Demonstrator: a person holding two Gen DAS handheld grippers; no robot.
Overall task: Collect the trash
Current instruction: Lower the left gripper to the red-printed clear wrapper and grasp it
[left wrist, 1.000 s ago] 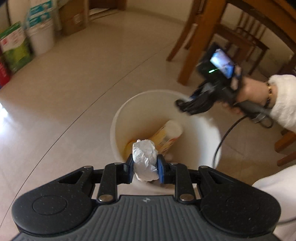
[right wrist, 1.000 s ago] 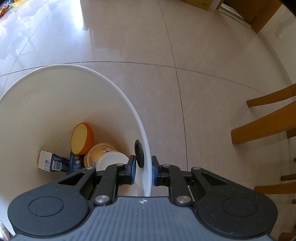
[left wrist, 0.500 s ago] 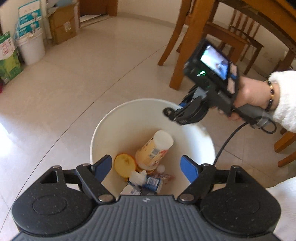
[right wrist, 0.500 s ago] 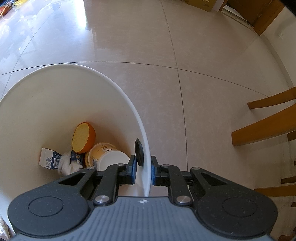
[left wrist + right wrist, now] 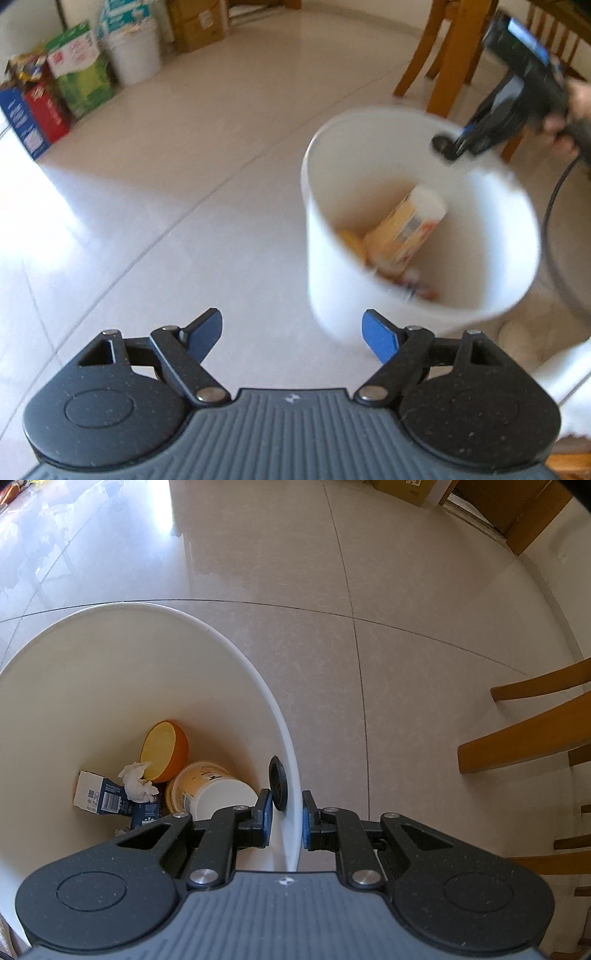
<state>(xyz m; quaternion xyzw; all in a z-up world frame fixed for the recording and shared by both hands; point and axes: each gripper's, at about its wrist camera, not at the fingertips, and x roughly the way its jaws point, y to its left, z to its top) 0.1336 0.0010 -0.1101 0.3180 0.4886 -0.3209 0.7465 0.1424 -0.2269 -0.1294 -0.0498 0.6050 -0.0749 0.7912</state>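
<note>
My right claw (image 5: 286,818) grips the round white plastic bin's rim (image 5: 258,675); my left claw (image 5: 291,334) is opening, empty, over the tiled floor (image 5: 166,184).

From my right wrist view the bin (image 5: 207,635) stands on the floor (image 5: 406,609), with chair legs (image 5: 524,734) off to its right. In the bin, a fruit half (image 5: 164,749) lies far, a cup (image 5: 214,794) near it on the right, a carton (image 5: 99,794) to the left, and a tissue (image 5: 136,781) on the carton. From my left wrist view, boxes (image 5: 55,99) line the far left wall.
</note>
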